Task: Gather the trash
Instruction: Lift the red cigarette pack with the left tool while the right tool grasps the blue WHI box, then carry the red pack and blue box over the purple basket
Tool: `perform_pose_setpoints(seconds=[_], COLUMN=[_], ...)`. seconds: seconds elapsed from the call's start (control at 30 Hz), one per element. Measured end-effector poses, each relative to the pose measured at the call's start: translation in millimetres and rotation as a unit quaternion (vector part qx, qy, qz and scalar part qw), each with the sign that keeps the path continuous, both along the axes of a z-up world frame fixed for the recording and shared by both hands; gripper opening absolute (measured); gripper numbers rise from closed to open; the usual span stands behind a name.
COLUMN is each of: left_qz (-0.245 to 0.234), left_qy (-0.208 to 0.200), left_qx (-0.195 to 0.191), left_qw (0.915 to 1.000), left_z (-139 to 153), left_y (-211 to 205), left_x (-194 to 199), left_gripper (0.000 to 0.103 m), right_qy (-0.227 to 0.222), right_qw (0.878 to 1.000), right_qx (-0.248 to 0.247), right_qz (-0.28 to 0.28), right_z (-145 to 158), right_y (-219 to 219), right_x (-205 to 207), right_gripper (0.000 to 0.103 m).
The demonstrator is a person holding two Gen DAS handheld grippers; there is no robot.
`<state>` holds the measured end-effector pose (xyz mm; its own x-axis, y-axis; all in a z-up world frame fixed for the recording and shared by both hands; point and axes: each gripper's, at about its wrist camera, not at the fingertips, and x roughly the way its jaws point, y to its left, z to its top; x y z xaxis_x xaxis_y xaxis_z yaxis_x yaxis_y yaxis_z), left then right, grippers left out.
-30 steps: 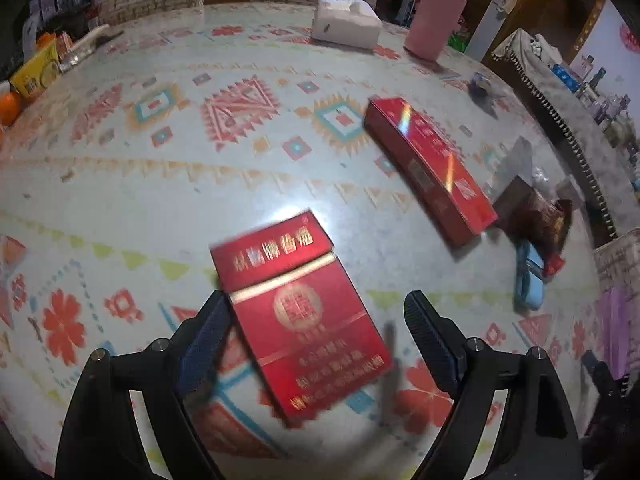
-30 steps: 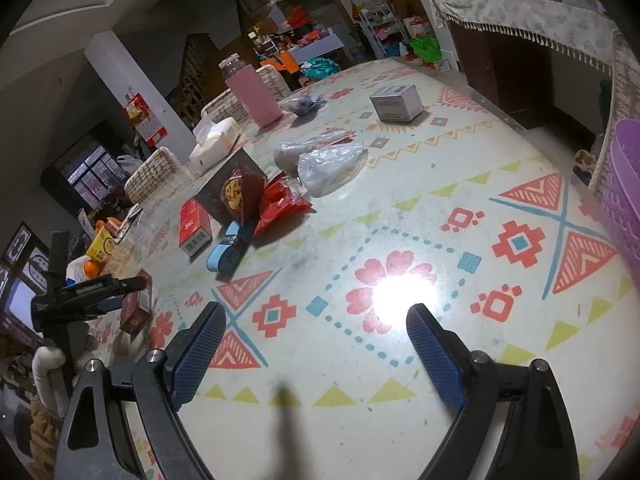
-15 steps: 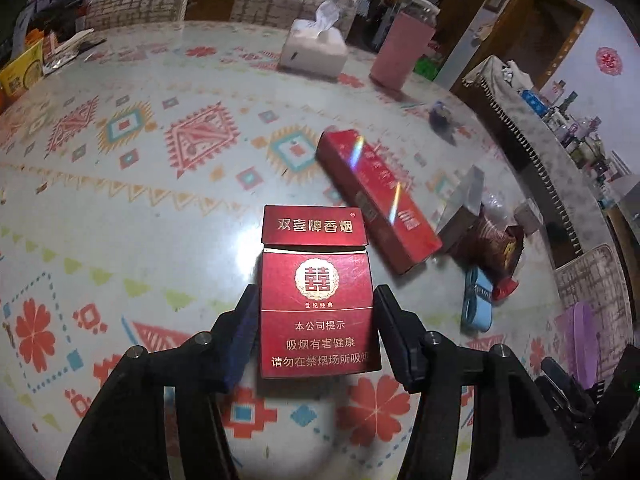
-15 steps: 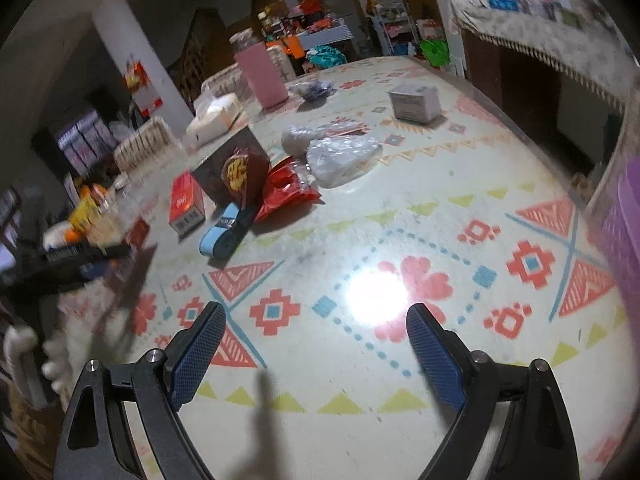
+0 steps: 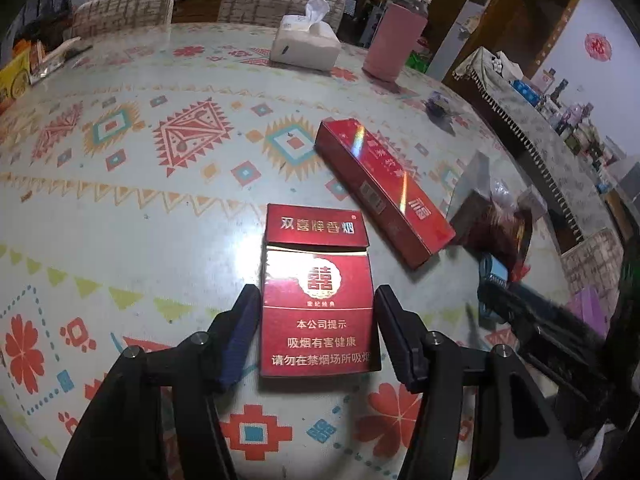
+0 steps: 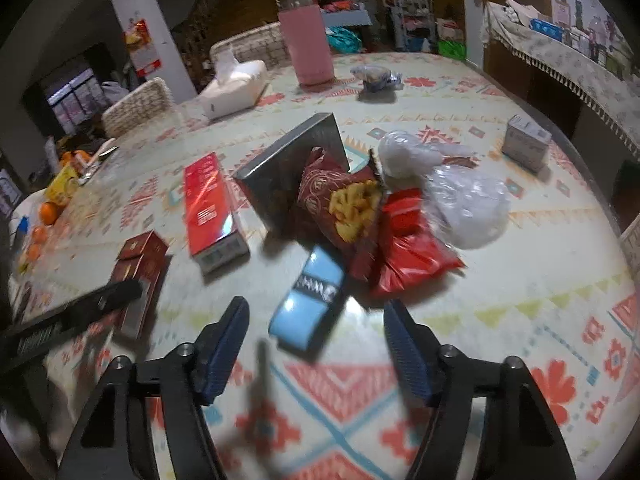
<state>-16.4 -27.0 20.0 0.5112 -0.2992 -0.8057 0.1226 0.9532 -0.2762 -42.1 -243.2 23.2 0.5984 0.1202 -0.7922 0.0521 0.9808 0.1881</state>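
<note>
Left gripper around red cigarette pack

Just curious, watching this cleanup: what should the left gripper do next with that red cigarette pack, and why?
Probably lift it off the table. The left gripper has just closed its jaws on the red cigarette pack's sides, and the pack looks squarely gripped.

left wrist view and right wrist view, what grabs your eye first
A red cigarette pack with its lid ajar lies between the left gripper fingers, low and central. In the right view, a blue pack lies just ahead of the open right gripper, before a heap of snack bags.
</note>
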Motion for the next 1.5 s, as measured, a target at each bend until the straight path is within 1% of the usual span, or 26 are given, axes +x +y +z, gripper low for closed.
perform_pose_setpoints(seconds=[0.1,0.13,0.17,0.2,0.23,0.27,0.3,0.33,0.4,0.47,0.53,0.63,0.8,0.93,1.0,1.2,1.37,1.5], left_qz=[-0.005,-0.007,-0.009,-0.012,-0.012,-0.013,-0.012,-0.006,-0.006,-0.005,0.000,0.003,0.008,0.011,0.013,0.011,-0.008,-0.043], left_qy=[-0.005,-0.006,-0.008,-0.012,-0.014,-0.015,-0.017,-0.019,-0.017,-0.014,-0.019,-0.029,-0.041,-0.038,-0.042,-0.060,-0.072,-0.094], left_qx=[0.009,0.010,0.010,0.011,0.014,0.017,0.022,0.028,0.011,-0.017,-0.028,-0.036,-0.025,-0.010,0.001,0.009,0.005,0.008], left_qw=[0.9999,0.9999,0.9999,0.9998,0.9997,0.9997,0.9995,0.9994,0.9998,0.9997,0.9994,0.9989,0.9988,0.9992,0.9990,0.9981,0.9973,0.9946], left_z=[-1,-1,-1,-1,-1,-1,-1,-1,0,0,1,5,8,4,3,13,34,62], left_y=[-3,-4,-4,-5,-6,-7,-8,-6,-1,6,9,11,9,5,3,-2,-18,-44], left_x=[-1,-1,-2,-3,-3,-4,-5,-6,-7,-7,-8,-10,-13,-12,-13,-23,-53,-80], left_gripper=[0.061,0.063,0.065,0.066,0.066,0.066,0.063,0.058,0.057,0.057,0.057,0.057,0.058,0.058,0.058,0.057,0.057,0.058], right_qy=[-0.001,-0.002,-0.003,-0.004,-0.004,-0.003,-0.001,0.000,-0.002,-0.008,-0.013,-0.022,-0.036,-0.052,-0.059,-0.070,-0.082,-0.095], right_qw=[1.000,1.000,0.999,0.999,0.999,0.999,1.000,1.000,1.000,1.000,1.000,0.999,0.997,0.994,0.992,0.985,0.981,0.977], right_qx=[-0.018,-0.026,-0.033,-0.038,-0.037,-0.032,-0.025,-0.018,-0.004,0.010,0.022,0.036,0.062,0.075,0.078,0.100,0.113,0.130], right_qz=[-0.010,-0.014,-0.015,-0.014,-0.011,-0.008,-0.007,-0.005,-0.002,0.001,0.000,-0.004,-0.029,-0.061,-0.080,-0.121,-0.134,-0.142], right_z=[0,0,0,0,0,1,1,2,4,8,12,17,25,33,35,34,32,32], right_y=[5,6,6,6,6,4,2,-1,-5,-10,-18,-30,-62,-94,-110,-153,-176,-187], right_x=[6,6,6,6,5,3,0,-3,-12,-24,-39,-62,-101,-134,-152,-191,-216,-235], right_gripper=[0.066,0.060,0.051,0.045,0.035,0.035,0.034,0.034,0.034,0.034,0.034,0.034,0.034,0.034,0.034,0.034,0.034,0.034])
